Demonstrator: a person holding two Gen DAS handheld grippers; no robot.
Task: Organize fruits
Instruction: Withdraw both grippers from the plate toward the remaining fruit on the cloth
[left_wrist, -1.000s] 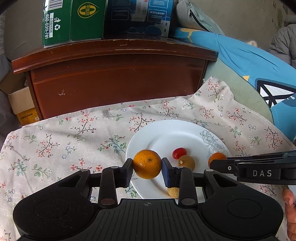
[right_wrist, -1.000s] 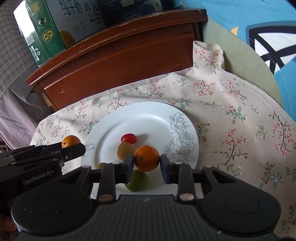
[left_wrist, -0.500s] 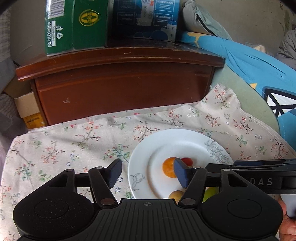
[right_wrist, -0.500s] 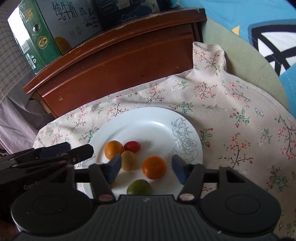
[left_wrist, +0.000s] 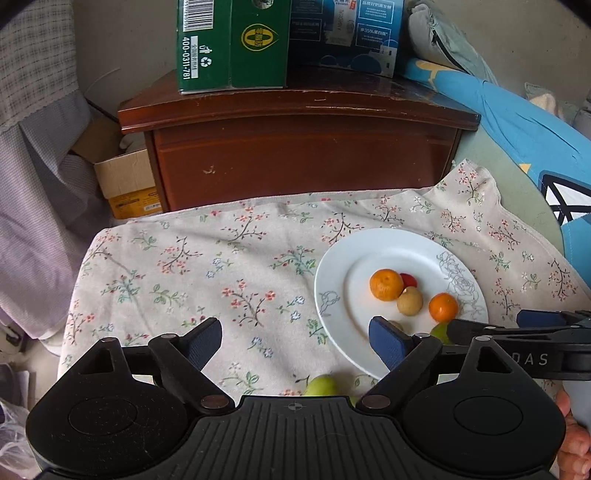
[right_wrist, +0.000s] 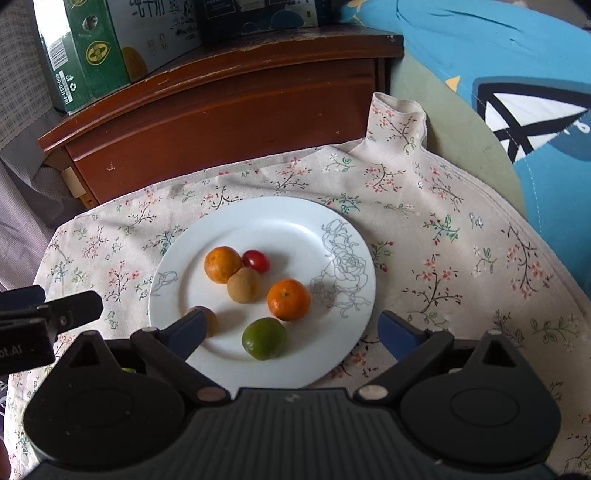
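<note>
Opening claws (left_wrist: 295, 341) tilted over plate (right_wrist: 258, 218)

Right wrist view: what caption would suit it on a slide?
Right gripper opening, empty, above a white plate holding two oranges, a green fruit and small fruits.

A flowered cloth (right_wrist: 443, 229) covers the surface, wrinkled along its far edge by a wooden cabinet (right_wrist: 229, 110). On it sits a white plate (right_wrist: 295, 221), and near its left, a green fruit (left_wrist: 322, 386) lies directly on the cloth.
</note>
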